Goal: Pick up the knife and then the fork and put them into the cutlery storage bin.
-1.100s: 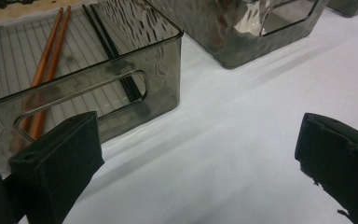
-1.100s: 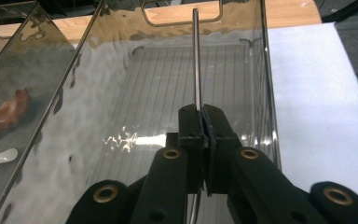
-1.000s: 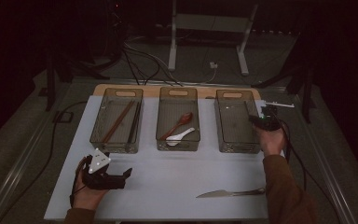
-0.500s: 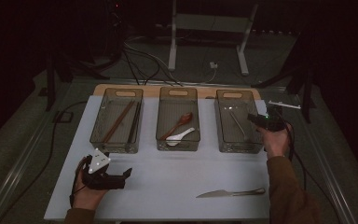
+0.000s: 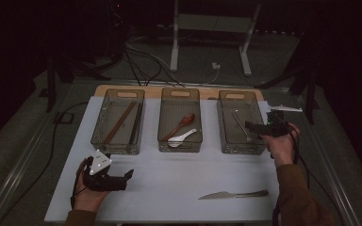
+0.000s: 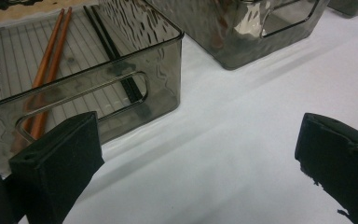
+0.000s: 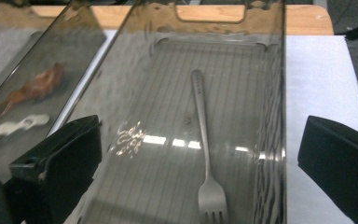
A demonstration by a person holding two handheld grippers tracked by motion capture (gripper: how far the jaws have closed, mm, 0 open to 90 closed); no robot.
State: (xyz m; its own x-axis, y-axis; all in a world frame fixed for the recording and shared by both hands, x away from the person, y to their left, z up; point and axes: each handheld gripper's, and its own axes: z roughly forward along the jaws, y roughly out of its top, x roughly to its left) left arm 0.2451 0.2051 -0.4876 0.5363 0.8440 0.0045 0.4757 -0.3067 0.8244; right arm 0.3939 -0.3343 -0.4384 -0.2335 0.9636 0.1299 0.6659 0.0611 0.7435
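Observation:
Three smoky clear bins stand in a row. My right gripper [image 5: 250, 127] hovers over the near right corner of the right bin [image 5: 235, 92]. Its jaws have just been opening and stand wide with nothing between the pads. Below them a metal fork [image 7: 204, 140] lies flat on the floor of that bin [image 7: 279, 93], tines toward me; the high view shows this fork [image 5: 241, 125] too. My left gripper [image 5: 126, 180] rests open on the white table near the front left, and in its own view the gripper [image 6: 200, 158] faces the left bin [image 6: 121, 60].
The left bin [image 5: 118, 148] holds wooden and black chopsticks [image 5: 120, 122]. A wooden spoon [image 5: 181, 125] and a white spoon [image 5: 181, 138] lie in the middle bin [image 5: 180, 90]. A metal knife [image 5: 233, 194] lies on the white tabletop [image 5: 169, 188] at the front right. Cables run across the dark floor beyond.
The right gripper opened and let go of the fork, which now lies in the right bin. That hand drew slightly back and up. The left hand has not moved.

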